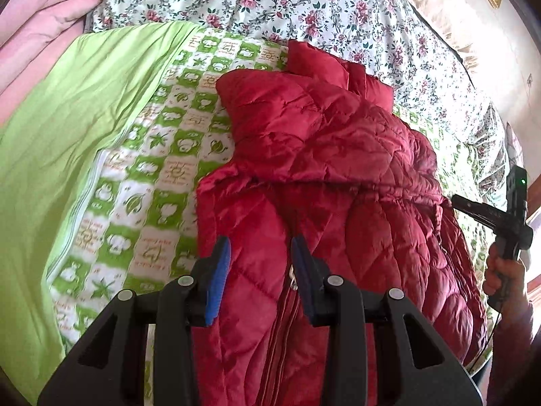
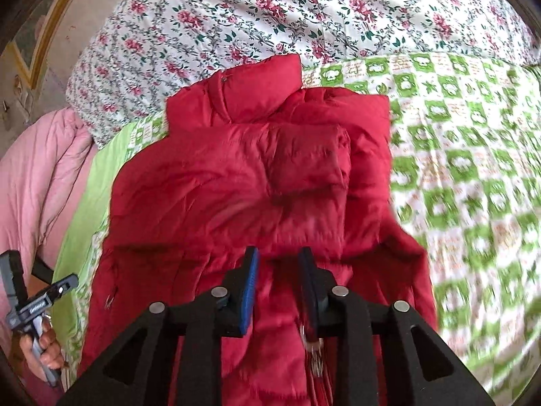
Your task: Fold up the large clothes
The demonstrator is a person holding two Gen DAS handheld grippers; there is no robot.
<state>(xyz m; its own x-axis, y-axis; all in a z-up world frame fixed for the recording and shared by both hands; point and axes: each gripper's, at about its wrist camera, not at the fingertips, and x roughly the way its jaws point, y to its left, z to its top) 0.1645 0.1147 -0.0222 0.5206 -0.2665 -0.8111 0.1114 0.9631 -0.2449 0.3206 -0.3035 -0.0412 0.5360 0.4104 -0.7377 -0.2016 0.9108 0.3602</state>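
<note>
A red quilted puffer jacket lies on a green-and-white patterned bed cover, sleeves folded over its body, collar at the far end. It also shows in the right wrist view. My left gripper hovers open over the jacket's near part by the zipper, holding nothing. My right gripper hovers open over the jacket's lower middle, a zipper pull below its right finger. Each gripper shows from the side in the other's view, the right one and the left one, both hand-held.
A floral quilt lies bunched along the far side of the bed. A pink blanket is heaped at one end, next to a plain light-green sheet. A wall with a gold frame stands behind.
</note>
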